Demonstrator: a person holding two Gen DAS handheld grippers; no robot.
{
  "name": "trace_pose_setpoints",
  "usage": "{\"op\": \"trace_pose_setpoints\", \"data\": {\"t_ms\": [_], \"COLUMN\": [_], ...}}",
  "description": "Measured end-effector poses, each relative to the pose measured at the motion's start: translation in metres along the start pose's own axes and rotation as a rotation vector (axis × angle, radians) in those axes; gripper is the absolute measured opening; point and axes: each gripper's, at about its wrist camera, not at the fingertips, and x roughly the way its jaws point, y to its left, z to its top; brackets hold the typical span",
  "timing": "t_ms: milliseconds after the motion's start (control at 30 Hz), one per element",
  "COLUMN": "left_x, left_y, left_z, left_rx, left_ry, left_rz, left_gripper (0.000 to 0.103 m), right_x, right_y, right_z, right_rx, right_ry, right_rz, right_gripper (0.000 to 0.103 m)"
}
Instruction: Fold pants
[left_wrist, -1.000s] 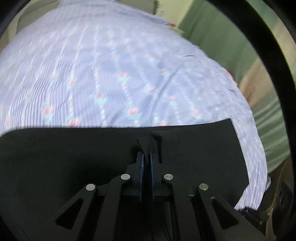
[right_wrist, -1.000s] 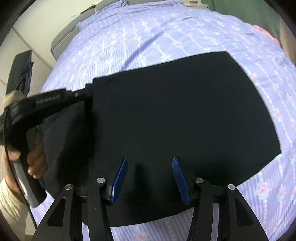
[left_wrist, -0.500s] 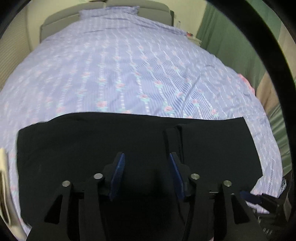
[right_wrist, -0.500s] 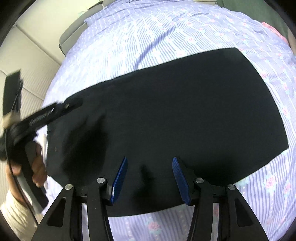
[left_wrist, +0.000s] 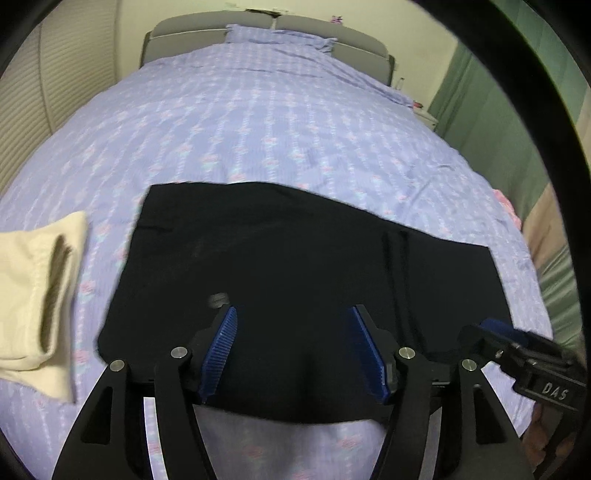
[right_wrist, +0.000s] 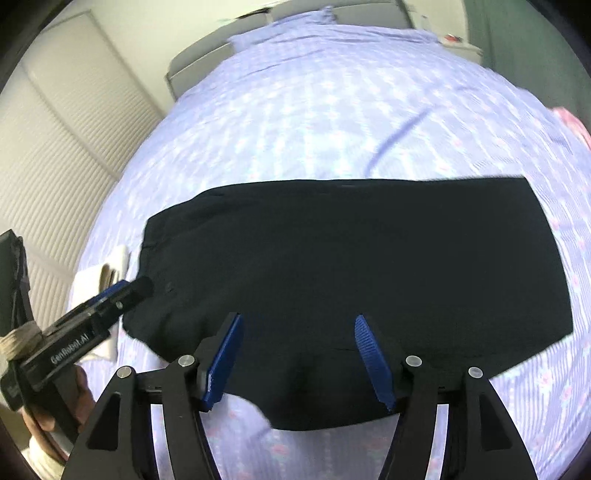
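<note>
A bed (left_wrist: 280, 122) covered in a lilac, flower-striped sheet fills both views, with a grey headboard (left_wrist: 266, 31) at its far end. On the near part of the sheet lie the black pants (left_wrist: 295, 266), flat and folded into a broad, roughly rectangular slab; in the left wrist view a seam or layered edge runs down its right portion, which suggests one part already lies over another. Judging from this shape, at least one fold is done, and the slab looks wide enough that a further fold or a final tidy may be left.

A folded cream garment (left_wrist: 33, 295) lies just beside the pants on the left, apparently finished.

The left gripper (left_wrist: 293, 347) hangs above the near edge of the pants, its jaws having just been opening, with the blue pads apart and no cloth pinched between them. The right gripper (right_wrist: 299, 360) does likewise over the same near edge, jaws just widened and nothing clamped. Each gripper also shows at the margin of the other's view, held in a person's hand (right_wrist: 55, 402).
</note>
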Motion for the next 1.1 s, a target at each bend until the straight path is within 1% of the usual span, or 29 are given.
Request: {"op": "trace_pose_setpoints", "data": {"t_ms": [100,133,167,233,333,500,567,667,767,867,933,1033,1100], "left_x": [-0.002,-0.004,-0.004,-0.005,-0.001,0.003,0.009,0.012,0.020,0.030,0.039,0.054,0.062], "left_y": [0.021,0.032,0.035,0.054,0.078,0.117,0.129,0.142,0.147,0.153,0.152,0.156,0.160], "left_z": [-0.005,-0.007,-0.008,-0.013,-0.022,-0.042,-0.051,-0.063,-0.075,-0.078,-0.080,-0.086,-0.083], "left_rx": [-0.035,-0.054,-0.064,-0.098,-0.154,-0.246,-0.309,-0.414,-0.518,-0.618,-0.684,-0.744,-0.767], "left_ry": [0.007,0.006,0.005,0.011,0.031,0.049,0.060,0.059,0.047,0.049,0.049,0.052,0.048], "left_rz": [0.012,0.015,0.018,0.026,0.023,0.014,0.002,-0.034,-0.051,-0.052,-0.079,-0.103,-0.114], "left_gripper": [0.062,0.062,0.063,0.063,0.063,0.063,0.063,0.063,0.063,0.063,0.063,0.063,0.063], "right_x": [0.008,0.018,0.020,0.026,0.023,0.045,0.053,0.065,0.077,0.085,0.090,0.097,0.099], "right_y": [0.030,0.050,0.059,0.077,0.082,0.113,0.122,0.131,0.144,0.153,0.156,0.157,0.157], "right_z": [0.000,-0.001,-0.002,-0.005,-0.016,-0.017,-0.019,-0.020,-0.020,-0.020,-0.020,-0.016,-0.013], "right_rx": [-0.033,-0.040,-0.048,-0.070,-0.104,-0.169,-0.191,-0.208,-0.228,-0.262,-0.274,-0.265,-0.253], "right_ry": [0.002,0.003,0.007,0.017,0.030,0.062,0.077,0.099,0.117,0.124,0.125,0.133,0.131], "right_rz": [0.007,0.010,0.013,0.015,0.004,-0.025,-0.033,-0.043,-0.048,-0.057,-0.067,-0.075,-0.076], "right_gripper": [0.064,0.064,0.064,0.064,0.064,0.064,0.064,0.064,0.064,0.064,0.064,0.064,0.064]}}
